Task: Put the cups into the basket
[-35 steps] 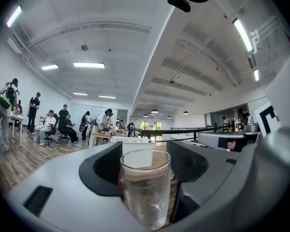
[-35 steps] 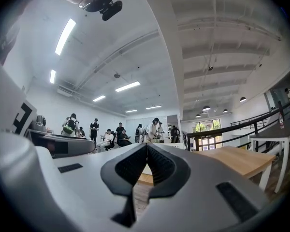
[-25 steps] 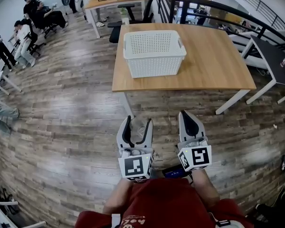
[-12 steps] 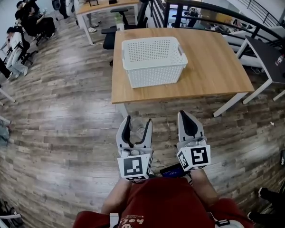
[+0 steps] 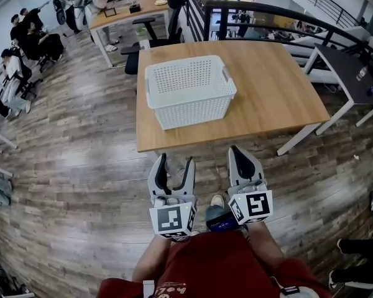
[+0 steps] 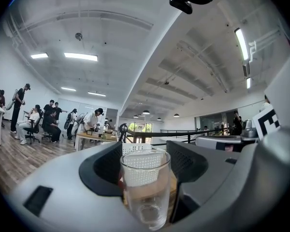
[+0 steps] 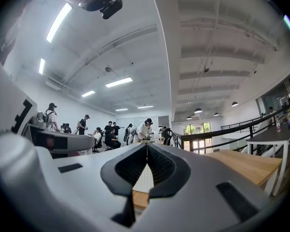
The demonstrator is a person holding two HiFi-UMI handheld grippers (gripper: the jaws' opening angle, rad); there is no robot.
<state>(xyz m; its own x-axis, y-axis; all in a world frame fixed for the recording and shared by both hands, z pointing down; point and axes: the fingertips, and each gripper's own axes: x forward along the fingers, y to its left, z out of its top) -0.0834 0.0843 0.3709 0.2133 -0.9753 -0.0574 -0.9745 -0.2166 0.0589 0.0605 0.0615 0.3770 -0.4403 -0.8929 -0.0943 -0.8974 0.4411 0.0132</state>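
1. At the bottom of the head view, closest in: the person's red shirt [image 5: 205,267], both arms stretched fwd.
2. Just ahead, the left gripper [image 5: 173,164] is clamped on a clear, straight-sided glass cup [image 6: 145,192]. The cup sits upright btw the black pads & looks empty.
3. Beside it, the right gripper [image 5: 240,152] has its jaws pressed together tip to tip, nothing btw them.
4. Both grippers hang over the grey-brown plank floor [image 5: 81,166], just short of the near edge of the light wooden rectangular table w/ white legs [image 5: 280,92].
5. On that table, twd its left front part, stands the white perforated plastic basket [image 5: 193,109] w/ handle cut-outs. No cup shows inside it.
6. Further back: a second wooden desk [image 5: 124,10] & seated people [image 5: 25,35] along the left side.
7. Progress, as I judge it: early. One cup in hand, none in the basket. Left to do: reach over the rim, lower the cup in, let go. No other cups show in any view, so can't say how many remain.
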